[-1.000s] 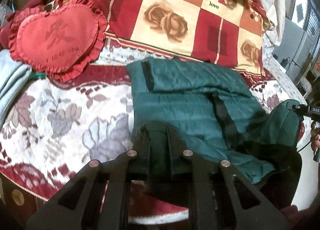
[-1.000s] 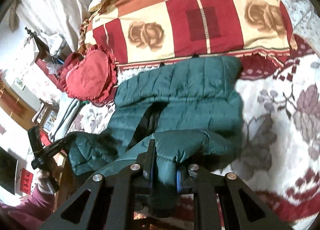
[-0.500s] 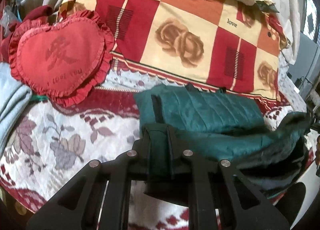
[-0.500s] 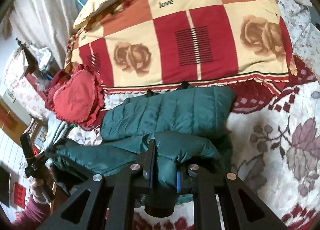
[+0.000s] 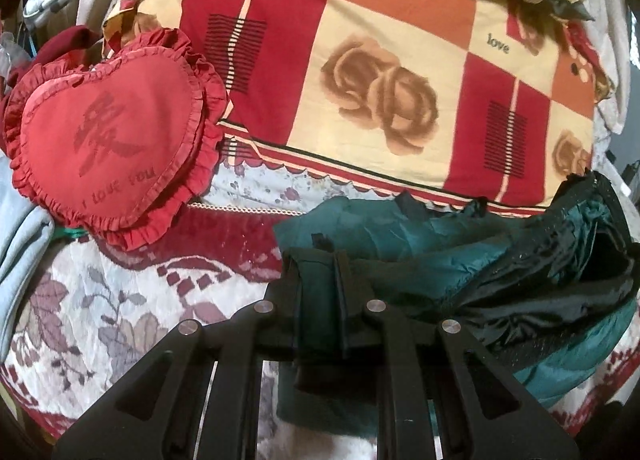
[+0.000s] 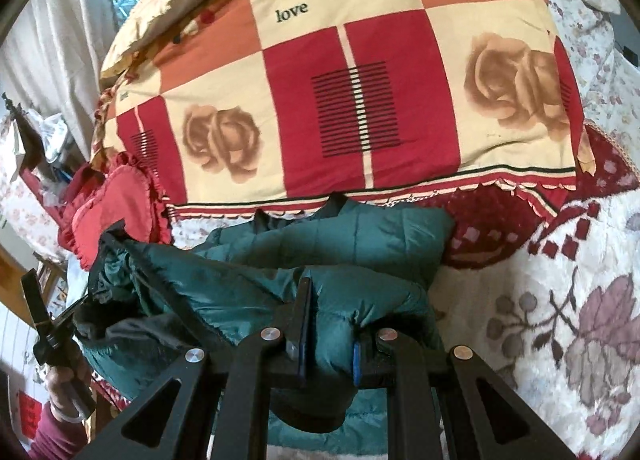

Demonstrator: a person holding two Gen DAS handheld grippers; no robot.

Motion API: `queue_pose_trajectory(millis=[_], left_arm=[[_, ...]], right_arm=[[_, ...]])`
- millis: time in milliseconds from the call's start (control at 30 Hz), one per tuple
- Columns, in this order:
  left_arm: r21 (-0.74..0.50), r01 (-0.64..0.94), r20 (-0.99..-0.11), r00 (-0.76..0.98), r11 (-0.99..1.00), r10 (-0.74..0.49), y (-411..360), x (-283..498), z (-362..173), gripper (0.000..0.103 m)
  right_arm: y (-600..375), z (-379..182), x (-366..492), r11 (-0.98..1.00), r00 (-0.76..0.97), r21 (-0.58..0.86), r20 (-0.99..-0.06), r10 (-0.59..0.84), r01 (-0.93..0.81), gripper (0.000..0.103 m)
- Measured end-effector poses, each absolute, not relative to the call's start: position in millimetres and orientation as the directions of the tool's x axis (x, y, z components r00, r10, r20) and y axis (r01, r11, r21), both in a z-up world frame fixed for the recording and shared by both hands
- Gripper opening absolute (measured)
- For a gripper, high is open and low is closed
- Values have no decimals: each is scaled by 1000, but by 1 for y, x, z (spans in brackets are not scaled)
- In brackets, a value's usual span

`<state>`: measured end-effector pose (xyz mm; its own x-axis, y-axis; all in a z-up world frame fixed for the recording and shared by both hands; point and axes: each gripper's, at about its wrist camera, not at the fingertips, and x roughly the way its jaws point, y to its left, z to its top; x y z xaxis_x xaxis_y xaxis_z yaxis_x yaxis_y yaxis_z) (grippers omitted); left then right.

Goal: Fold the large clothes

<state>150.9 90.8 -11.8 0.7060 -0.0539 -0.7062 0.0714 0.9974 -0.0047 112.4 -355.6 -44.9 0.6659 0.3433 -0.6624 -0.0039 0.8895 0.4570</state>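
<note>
A dark green quilted jacket [image 5: 404, 240] lies on the floral bedspread [image 5: 104, 300], its far part close to the checked pillow. My left gripper [image 5: 318, 272] is shut on the jacket's near left edge and holds it lifted. My right gripper [image 6: 330, 312] is shut on a puffy fold of the jacket [image 6: 256, 296] at the near right. The lifted near half hangs between both grippers over the far half, with the black lining [image 5: 568, 284] showing. The left gripper and the hand holding it [image 6: 60, 356] show at the left of the right wrist view.
A large red and cream checked pillow [image 5: 380, 71] with roses lies along the far side. A red heart-shaped cushion [image 5: 108, 139] sits at the far left. A grey folded cloth [image 5: 16, 244] lies at the left edge. Furniture [image 6: 28, 139] stands beyond the bed.
Both grippers have carried the jacket's near half up and forward toward the pillow, over the far half. The jacket now covers much less of the bedspread.
</note>
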Motion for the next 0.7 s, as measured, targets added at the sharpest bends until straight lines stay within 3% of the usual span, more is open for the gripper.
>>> queue_pose_trajectory(millis=[700], left_arm=[[69, -33, -750, 658, 997, 74, 71, 257, -59, 13]], right_arm=[[-366, -84, 207, 902, 636, 410, -733, 240, 132, 14]])
